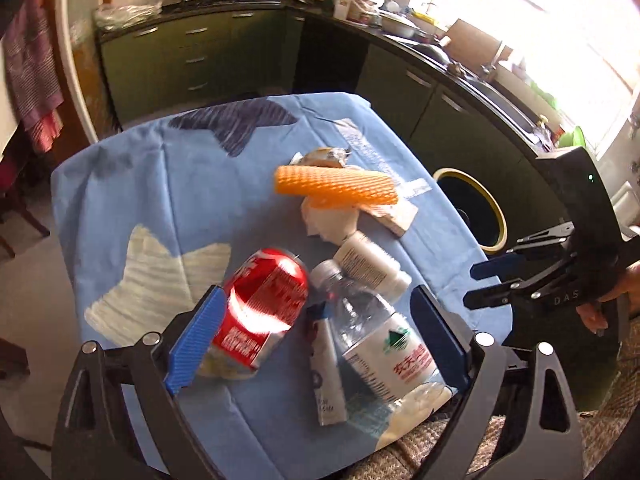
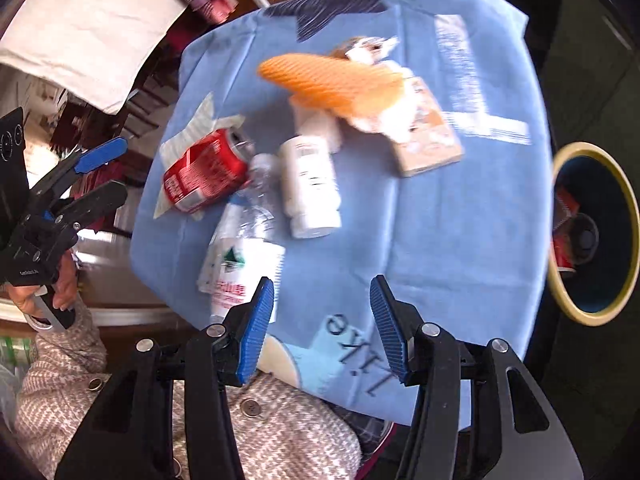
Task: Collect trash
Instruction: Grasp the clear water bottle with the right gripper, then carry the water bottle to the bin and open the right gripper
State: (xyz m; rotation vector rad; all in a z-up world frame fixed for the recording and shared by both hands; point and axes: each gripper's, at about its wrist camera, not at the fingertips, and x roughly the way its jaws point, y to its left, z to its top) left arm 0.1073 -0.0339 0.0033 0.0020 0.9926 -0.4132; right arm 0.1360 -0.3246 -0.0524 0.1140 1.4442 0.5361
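Note:
Trash lies on a blue-clothed table (image 1: 160,184): a dented red soda can (image 1: 260,312), a clear water bottle (image 1: 380,340), a white pill bottle (image 1: 372,264), a small white tube (image 1: 328,368), an orange foam net (image 1: 336,186), a crumpled tissue (image 1: 332,220) and a flat cardboard box (image 1: 396,216). My left gripper (image 1: 316,340) hovers above the can and water bottle, jaws wide open and holding nothing. My right gripper (image 2: 325,328) is open and empty over the table's near edge, with the water bottle (image 2: 244,248) just beyond its left pad. The can (image 2: 204,176) and pill bottle (image 2: 312,184) lie farther off.
A round bin with a yellow rim (image 2: 592,232) stands on the floor right of the table, with a red cup inside. Dark kitchen cabinets (image 1: 192,52) and a counter with a sink run behind. The person's knitted sleeve (image 2: 60,372) is at the near edge.

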